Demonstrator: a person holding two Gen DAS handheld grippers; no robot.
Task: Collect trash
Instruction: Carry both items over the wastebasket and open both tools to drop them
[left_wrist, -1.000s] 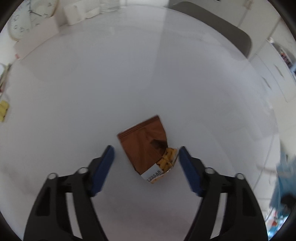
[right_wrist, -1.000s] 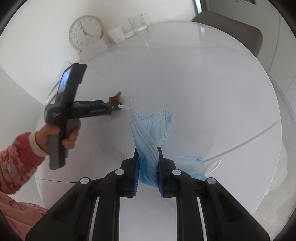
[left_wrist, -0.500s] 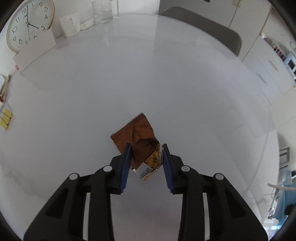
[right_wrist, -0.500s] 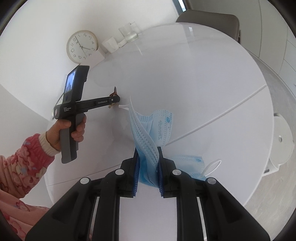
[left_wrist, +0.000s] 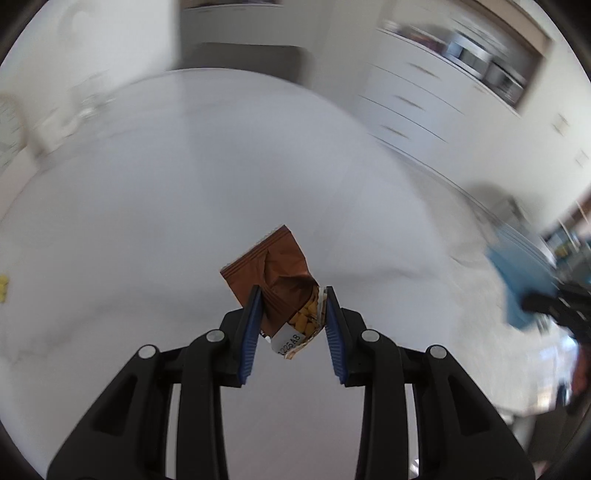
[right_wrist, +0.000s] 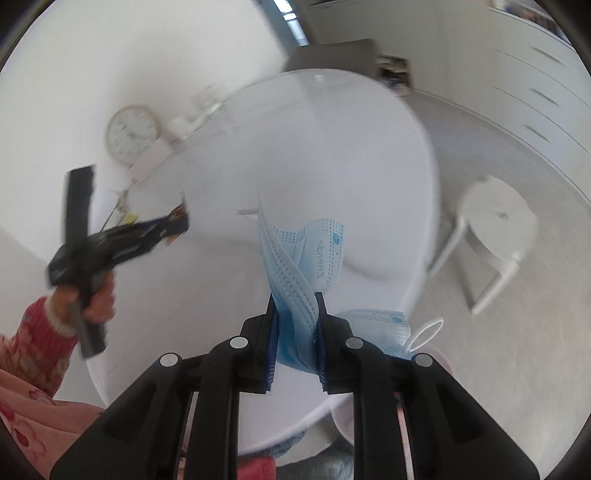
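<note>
A: Which step is this?

B: The carry, I'd say. The left gripper (left_wrist: 291, 295) is clamped on a torn brown snack wrapper (left_wrist: 275, 275), which hangs between the blue pads clear of the white table (left_wrist: 147, 206). Its jaws have just been closing, and the wrapper sits pinched between them. The right gripper (right_wrist: 295, 299) is pressed together on a bunched blue face mask (right_wrist: 306, 254), with a second mask fold (right_wrist: 380, 328) and an ear loop trailing off to the right side of the claw

A: So both pieces of trash are already in hand?

B: Yes, both are off the table. What is left, as I judge it, is getting them to a bin, and I can't pick one out with any certainty. There's a pale round shape low in the right wrist view, but it's too hidden to name

A: What does the next move call for?

B: Keeping both grips firm. The wrapper is open at its lower end and yellow bits show inside, so tipping it could spill them

A: Room to move?

B: The right gripper hangs at the table's rounded edge, with open floor beyond. A white stool (right_wrist: 495, 229) stands just off the table there, and a grey chair (right_wrist: 332, 55) at the far side. The loose ear loop could catch on either
</note>
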